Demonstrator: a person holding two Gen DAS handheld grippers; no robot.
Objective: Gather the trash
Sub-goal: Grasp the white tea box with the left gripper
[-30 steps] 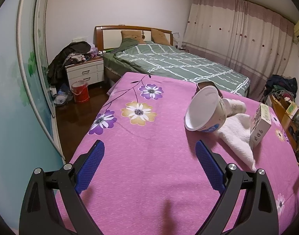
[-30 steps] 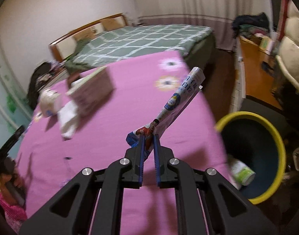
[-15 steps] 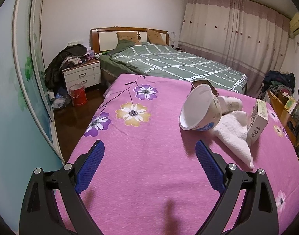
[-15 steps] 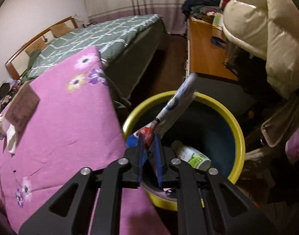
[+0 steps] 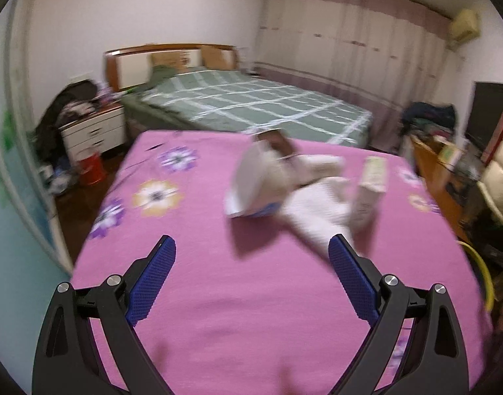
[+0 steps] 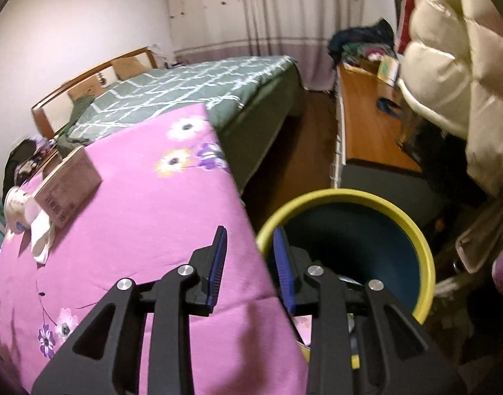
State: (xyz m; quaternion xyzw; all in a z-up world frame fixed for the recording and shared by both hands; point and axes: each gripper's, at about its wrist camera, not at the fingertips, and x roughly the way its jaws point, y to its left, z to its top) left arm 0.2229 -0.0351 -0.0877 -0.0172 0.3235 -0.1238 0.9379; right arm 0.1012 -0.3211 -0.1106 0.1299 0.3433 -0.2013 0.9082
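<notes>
Change since before: right gripper (image 6: 249, 256) was clamped on a rolled printed wrapper half a second ago; now that wrapper is gone from between its blue pads, and the jaws are parted with nothing held.
Right gripper spot: held over the corner of the pink floral bedspread (image 6: 146, 230), right at the rim of the yellow-rimmed dark blue round trash bin (image 6: 419, 240).
Bin contents: mostly blocked by the gripper, so the dropped wrapper can't really be made out, probably inside.
Left gripper (image 5: 251, 278): jaws wide apart, empty, held above the bedspread.
Trash still on the bed: white plastic tub tipped on its side (image 5: 251, 181), crumpled white tissue (image 5: 317, 210) touching it, small pale cardboard box (image 5: 369, 187) standing just beside the tissue. Left view is badly motion-blurred.
Background: green checked bed (image 5: 251, 105) seen behind.
</notes>
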